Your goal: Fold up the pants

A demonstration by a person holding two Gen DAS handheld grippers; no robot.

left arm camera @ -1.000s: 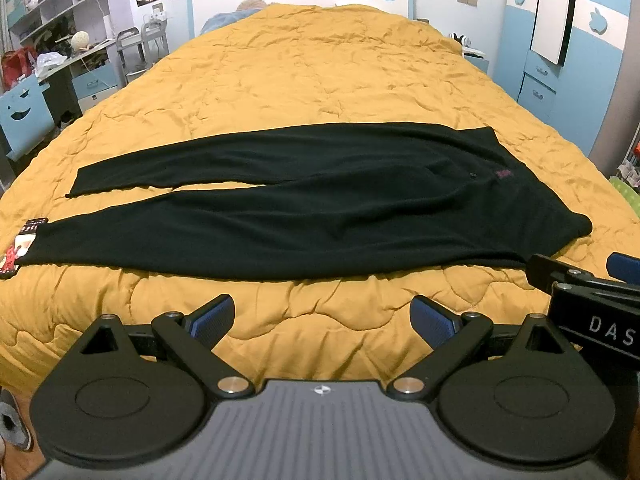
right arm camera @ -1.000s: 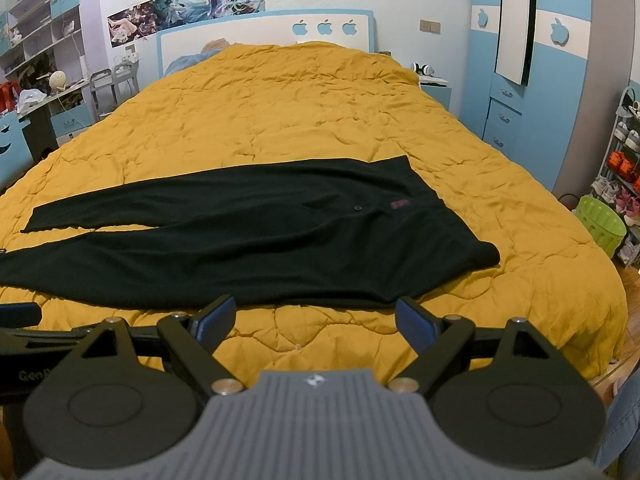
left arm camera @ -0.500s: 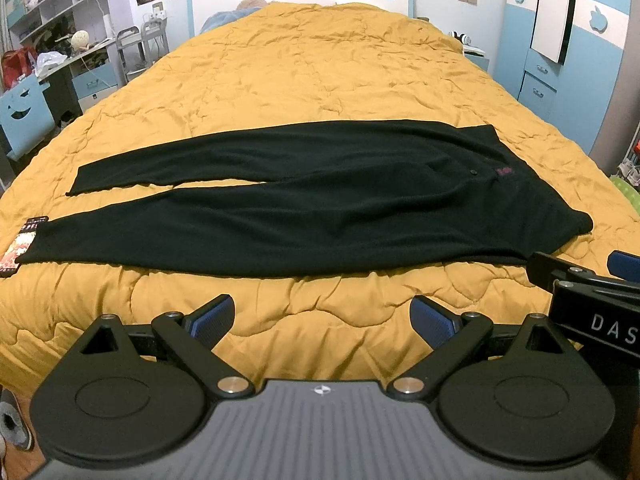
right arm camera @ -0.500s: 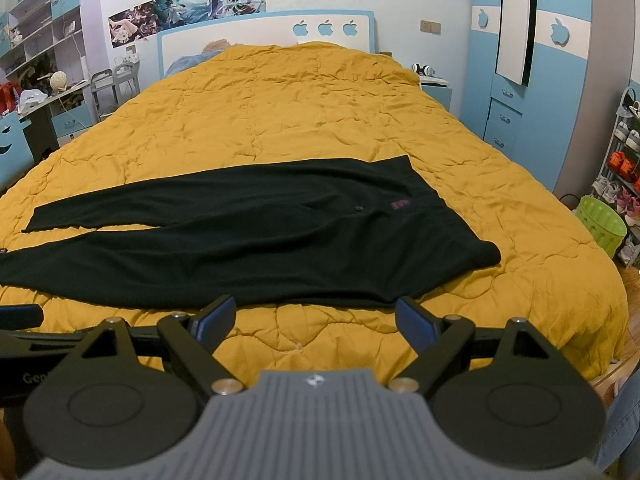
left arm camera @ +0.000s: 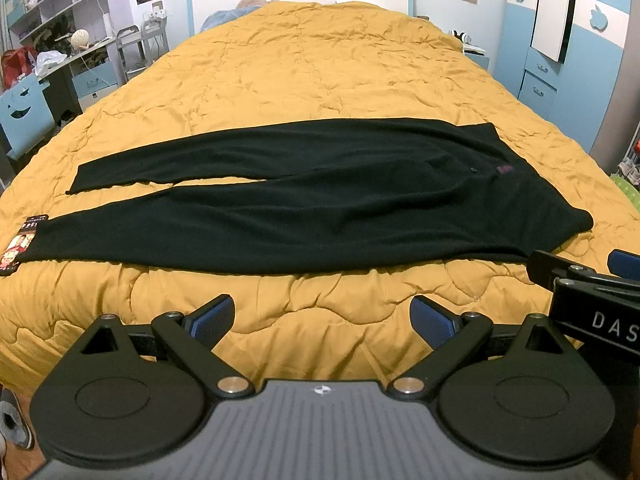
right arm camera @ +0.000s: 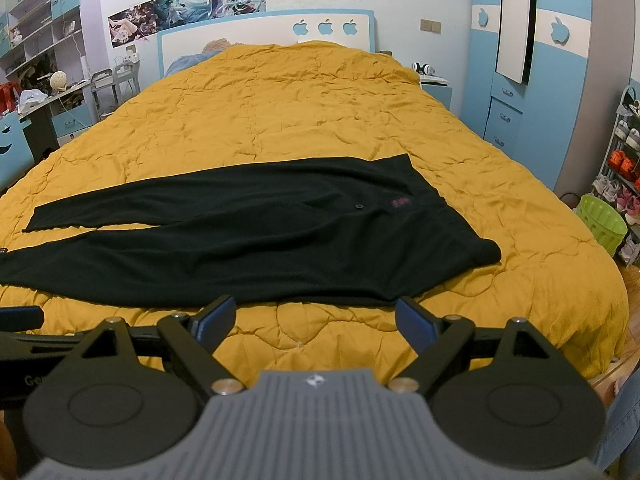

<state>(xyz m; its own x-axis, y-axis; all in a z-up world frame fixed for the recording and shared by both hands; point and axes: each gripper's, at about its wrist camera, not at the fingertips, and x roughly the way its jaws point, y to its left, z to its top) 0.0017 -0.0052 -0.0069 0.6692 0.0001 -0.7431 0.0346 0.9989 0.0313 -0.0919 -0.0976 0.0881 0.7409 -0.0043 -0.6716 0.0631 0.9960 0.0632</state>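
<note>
Black pants (left arm camera: 320,200) lie flat across the yellow quilt (left arm camera: 320,72), waist to the right, legs stretched left and slightly apart. A paper tag (left arm camera: 20,244) hangs at the near leg's hem. My left gripper (left arm camera: 322,318) stands open near the bed's front edge, short of the pants, nothing between its fingers. In the right wrist view the same pants (right arm camera: 260,236) spread ahead, a small red label (right arm camera: 400,202) near the waist. My right gripper (right arm camera: 316,318) is open too, just before the near pant edge. Its body shows at the right of the left wrist view.
A blue and white headboard (right arm camera: 264,36) backs the bed. Blue wardrobe (right arm camera: 532,80) stands right, with a green basket (right arm camera: 602,228) and a shoe rack (right arm camera: 624,168) beside it. A desk and shelves (left arm camera: 56,52) crowd the left. Bare quilt stretches beyond the pants.
Both views have shifted very slightly toward the bed. The pants lie as before and both grippers stay open.
</note>
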